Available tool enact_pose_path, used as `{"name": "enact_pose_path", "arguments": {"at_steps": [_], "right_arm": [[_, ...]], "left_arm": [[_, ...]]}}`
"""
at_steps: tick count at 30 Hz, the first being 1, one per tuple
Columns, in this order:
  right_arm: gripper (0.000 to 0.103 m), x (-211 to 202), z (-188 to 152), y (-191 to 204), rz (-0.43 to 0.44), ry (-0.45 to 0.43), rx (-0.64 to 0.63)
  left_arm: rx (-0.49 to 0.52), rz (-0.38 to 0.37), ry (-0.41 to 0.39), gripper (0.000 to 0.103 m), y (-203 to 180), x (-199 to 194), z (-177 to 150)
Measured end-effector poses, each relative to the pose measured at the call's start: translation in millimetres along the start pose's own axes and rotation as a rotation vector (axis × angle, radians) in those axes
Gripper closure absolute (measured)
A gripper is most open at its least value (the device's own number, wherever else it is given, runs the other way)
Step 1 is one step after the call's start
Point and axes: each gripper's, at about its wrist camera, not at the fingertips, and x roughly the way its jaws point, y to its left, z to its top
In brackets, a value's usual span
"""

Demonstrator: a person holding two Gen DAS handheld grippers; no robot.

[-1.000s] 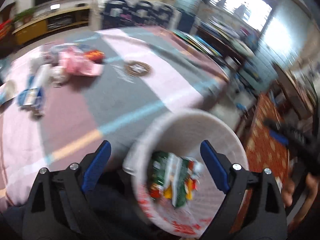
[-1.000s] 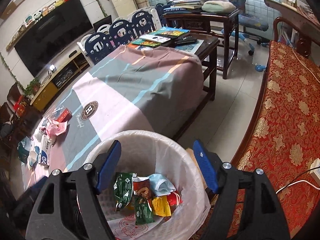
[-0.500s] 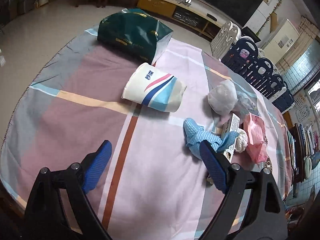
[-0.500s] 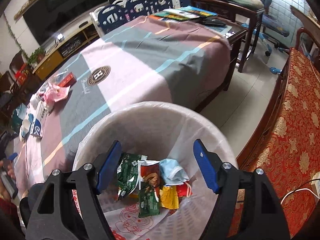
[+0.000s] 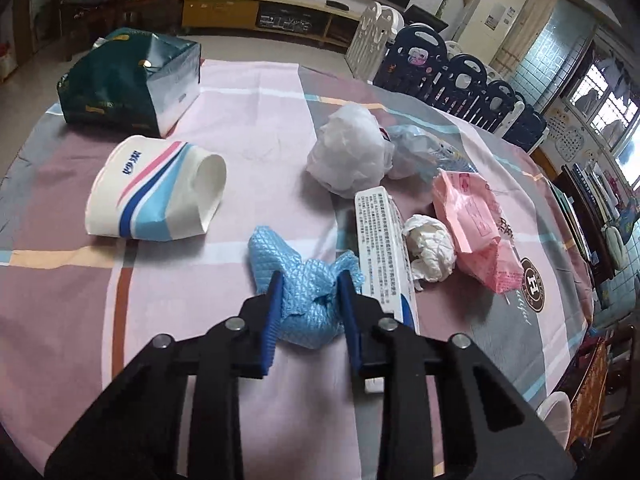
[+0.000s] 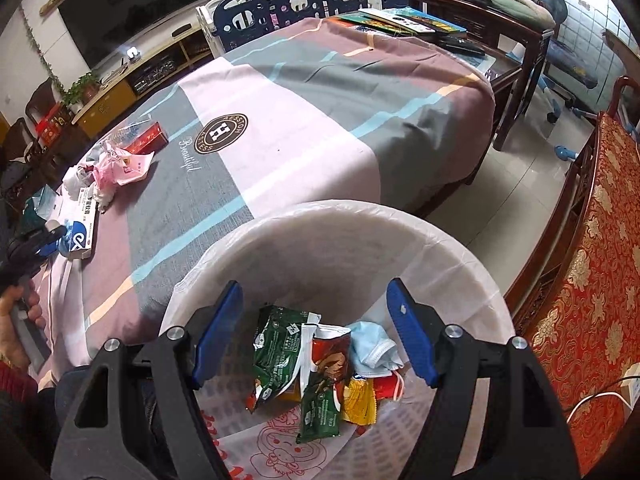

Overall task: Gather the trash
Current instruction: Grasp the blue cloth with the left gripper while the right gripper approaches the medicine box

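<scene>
Left gripper: jaws narrow, clamped on a crumpled blue cloth on the tablecloth. Long white box touches the cloth's right side. Right gripper: jaws wide, holding nothing, above the lined bin with wrappers inside.

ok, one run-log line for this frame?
left gripper: shut on blue glove | right gripper: open above bin | glove on tablecloth
</scene>
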Motion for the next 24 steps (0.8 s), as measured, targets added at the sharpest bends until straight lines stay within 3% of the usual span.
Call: {"name": "enact_pose_path", "arguments": {"at_steps": [3, 8, 10, 11, 12, 13, 19, 24], "right_arm": [[0.03, -0.3, 1.8, 9.0, 0.018, -0.007, -0.012], [0.03, 1.5, 5.1, 44.5, 0.072, -0.009, -0.073], [0.03, 3.5, 8.4, 64.6, 0.127, 0.002, -0.092], [0.03, 4.2, 10.8, 78.5, 0.154, 0.007, -0.111], [0.03, 4.6, 11.9, 88.8, 0.172, 0.009, -0.126], [0.03, 5.4, 13.4, 103.8, 0.203, 0.015, -0.145], [0.04, 24.5, 21.4, 206.9, 0.457, 0.111, -0.233], [0.04, 80.4, 25.7, 275.0, 0.563, 0.297, -0.102]], "left_arm": [[-0.032, -0.011, -0.042, 0.09, 11.1, -31.9, -19.8], [-0.134, -0.039, -0.089, 0.09, 39.5, -74.9, -59.1], [-0.181, -0.096, -0.079, 0.09, 50.4, -83.4, -63.3], [-0.2, -0.097, -0.086, 0.08, 54.4, -87.5, -63.1], [-0.223, -0.09, -0.094, 0.063, 61.2, -91.5, -63.2], [-0.241, -0.085, -0.1, 0.057, 66.6, -93.2, -63.5], [-0.36, -0.084, -0.103, 0.055, 91.7, -83.2, -60.7], [-0.375, -0.142, -0.152, 0.042, 93.6, -79.4, -54.7]]}}
